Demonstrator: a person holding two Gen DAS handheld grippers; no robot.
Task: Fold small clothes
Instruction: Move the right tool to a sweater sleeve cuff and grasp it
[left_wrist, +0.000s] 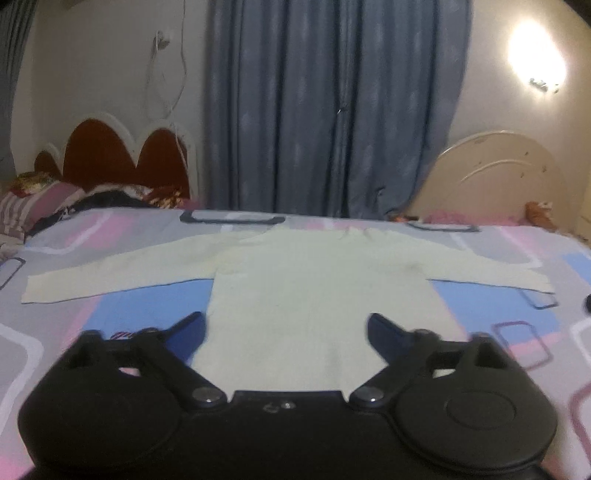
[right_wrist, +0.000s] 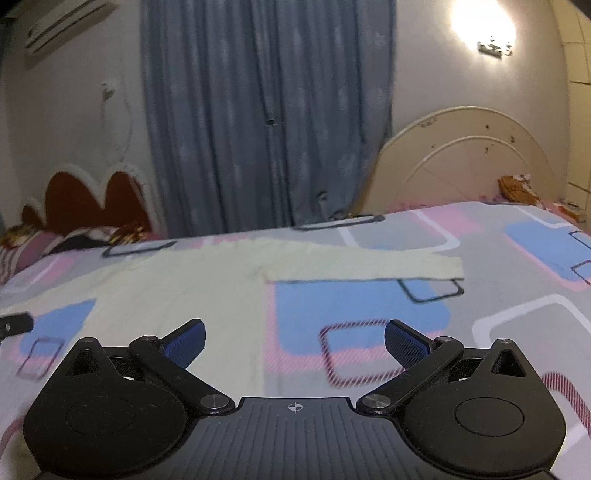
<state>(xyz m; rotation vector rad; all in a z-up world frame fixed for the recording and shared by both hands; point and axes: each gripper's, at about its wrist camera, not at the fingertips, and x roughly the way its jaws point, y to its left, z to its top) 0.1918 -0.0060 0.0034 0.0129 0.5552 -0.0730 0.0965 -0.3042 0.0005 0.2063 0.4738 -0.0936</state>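
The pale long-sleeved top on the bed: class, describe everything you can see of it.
The top is pale cream, of soft knit-like fabric, plain with no print visible. It lies spread flat on the patterned bedsheet, unfolded, both long sleeves stretched straight out sideways, neck toward the curtain and hem toward the cameras. Only the sheet touches it. The left claw hovers open over its lower body; the right claw, also open, sits beside its right edge, below that sleeve.

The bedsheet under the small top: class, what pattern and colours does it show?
Rounded rectangles in pink, blue and grey on the bedsheet; clearest in the right wrist view.
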